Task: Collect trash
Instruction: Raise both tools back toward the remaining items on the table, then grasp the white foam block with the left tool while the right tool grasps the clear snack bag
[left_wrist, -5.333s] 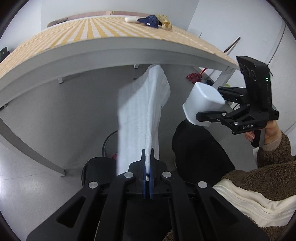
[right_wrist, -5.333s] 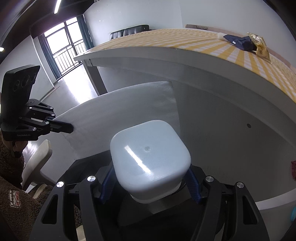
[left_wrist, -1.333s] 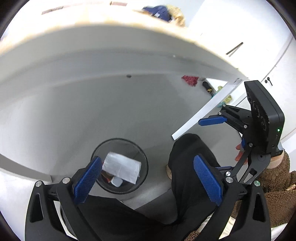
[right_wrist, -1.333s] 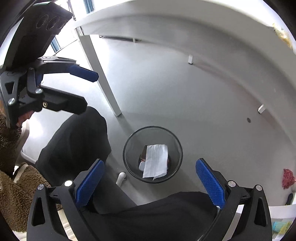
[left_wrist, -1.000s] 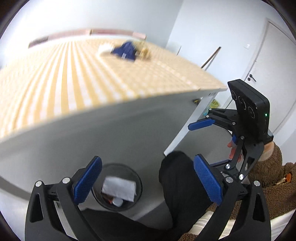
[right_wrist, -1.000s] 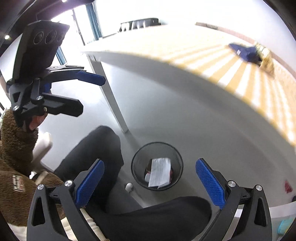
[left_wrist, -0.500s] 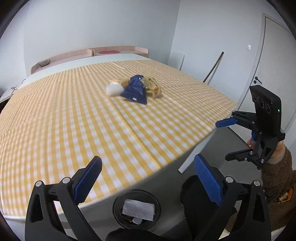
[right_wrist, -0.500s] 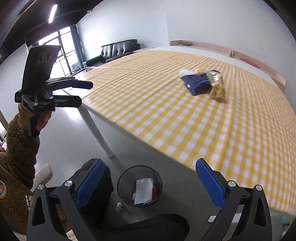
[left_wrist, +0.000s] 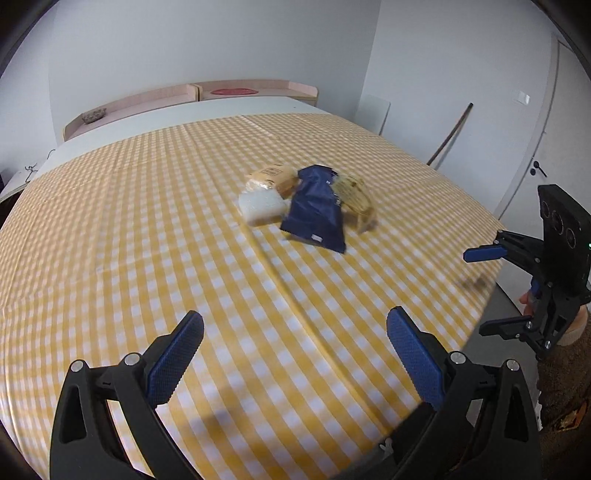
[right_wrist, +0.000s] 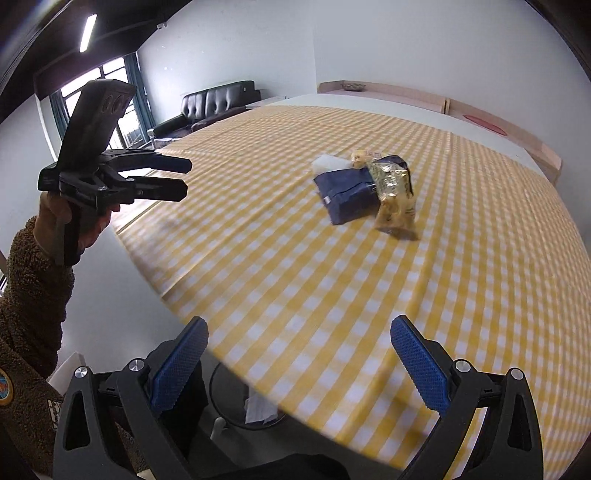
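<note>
A small heap of trash lies mid-table on the yellow checked cloth (left_wrist: 184, 240): a dark blue bag (left_wrist: 316, 214), a golden wrapper (left_wrist: 352, 197), a white plastic piece (left_wrist: 262, 206) and a tan packet (left_wrist: 273, 177). The right wrist view shows the same blue bag (right_wrist: 347, 192) and golden wrapper (right_wrist: 393, 195). My left gripper (left_wrist: 295, 332) is open and empty above the near table edge, well short of the heap. My right gripper (right_wrist: 299, 336) is open and empty too, over the table's corner. Each appears in the other's view: right gripper (left_wrist: 480, 291), left gripper (right_wrist: 183, 178).
A black mesh bin (right_wrist: 243, 402) holding white paper (right_wrist: 258, 404) stands on the floor, partly under the table edge. Behind are a black sofa (right_wrist: 210, 103), a low wooden ledge (left_wrist: 221, 92), a leaning stick (left_wrist: 448, 134) and a door (left_wrist: 546, 147).
Both grippers let the white sheet and white cup go into the bin, then rose from below the table to above its top. The trash heap is now in front of them.
</note>
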